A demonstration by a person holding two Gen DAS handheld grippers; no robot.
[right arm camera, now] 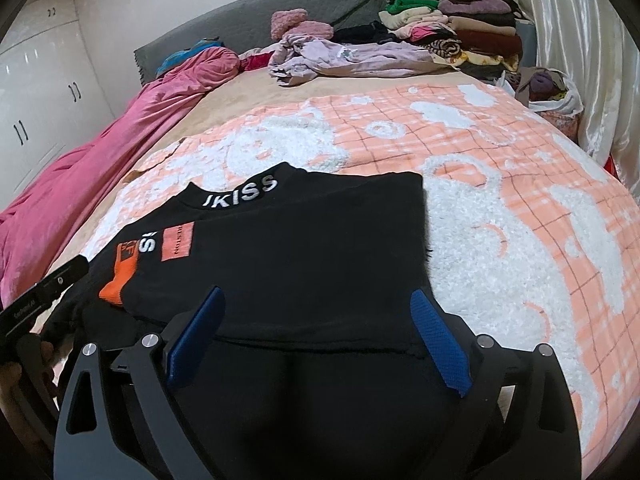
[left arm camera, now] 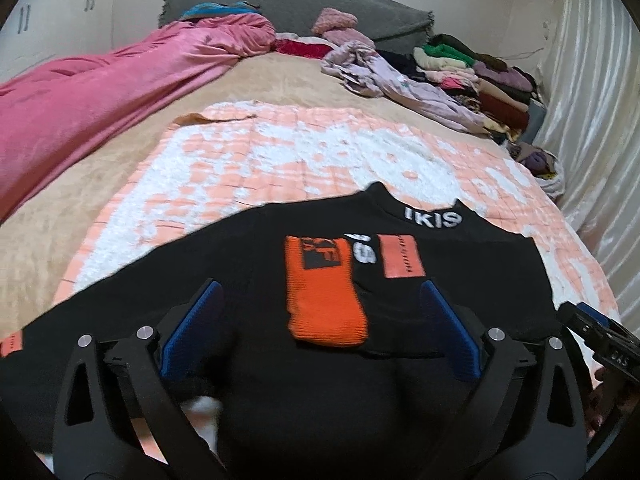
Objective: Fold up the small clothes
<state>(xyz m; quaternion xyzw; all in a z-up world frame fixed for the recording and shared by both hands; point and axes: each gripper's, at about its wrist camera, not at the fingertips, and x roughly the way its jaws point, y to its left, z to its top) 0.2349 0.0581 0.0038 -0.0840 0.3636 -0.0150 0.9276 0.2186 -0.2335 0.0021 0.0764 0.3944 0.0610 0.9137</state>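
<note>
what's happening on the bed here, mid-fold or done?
Mid-fold, it looks like. A person holds a gripper in each hand over a black top lying on the peach and white blanket. Its orange cuff is folded across the chest, and the other side is already folded in. The left gripper and right gripper are both open above the fabric, holding nothing. A pile of clothes sits by the headboard.

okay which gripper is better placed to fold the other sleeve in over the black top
Left, probably. The black top's unfolded sleeve stretches out on the open left gripper's side.
</note>
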